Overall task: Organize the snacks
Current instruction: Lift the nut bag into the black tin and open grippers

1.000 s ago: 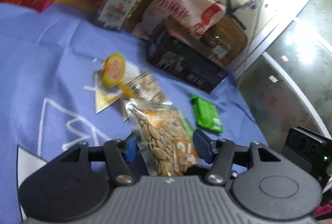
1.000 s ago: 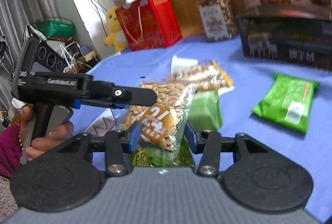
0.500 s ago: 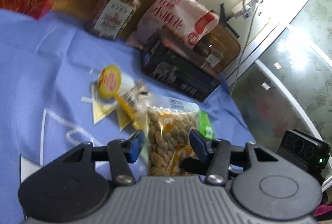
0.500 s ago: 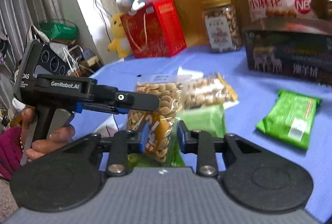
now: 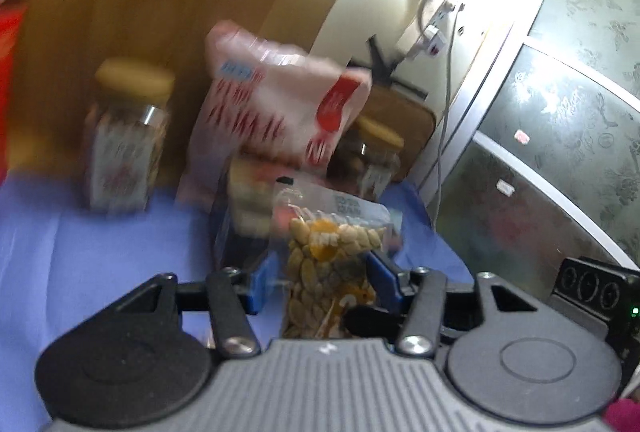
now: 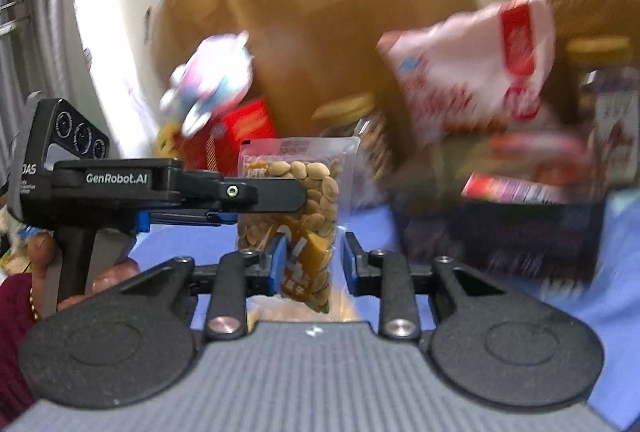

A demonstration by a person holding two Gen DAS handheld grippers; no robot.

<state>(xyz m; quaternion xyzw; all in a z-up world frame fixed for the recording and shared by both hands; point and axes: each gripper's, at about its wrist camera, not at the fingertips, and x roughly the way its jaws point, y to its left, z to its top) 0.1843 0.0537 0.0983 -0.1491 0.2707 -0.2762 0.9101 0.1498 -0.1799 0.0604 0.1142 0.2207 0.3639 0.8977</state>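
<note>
A clear bag of pumpkin seeds [image 5: 332,264] stands upright in the air above the blue cloth. It also shows in the right wrist view [image 6: 304,216]. My left gripper [image 5: 324,278] reaches in from the left of the right wrist view and its blue pads sit against the bag's sides. My right gripper [image 6: 310,264] has the bag's lower end between its blue pads, with a gap on the right side. Whether each grips the bag is unclear in the blur.
A pink-and-white snack bag [image 5: 280,116] lies on a dark box [image 6: 500,236] at the back. A nut jar [image 5: 128,140] stands left of it. A red box [image 6: 236,140] and plush toy [image 6: 212,80] stand farther left. The table edge [image 5: 436,232] is at the right.
The seed bag has been lifted off the cloth and turned upright. Both grippers rose and tilted up toward the back wall; the loose packets on the cloth have dropped out of view.
</note>
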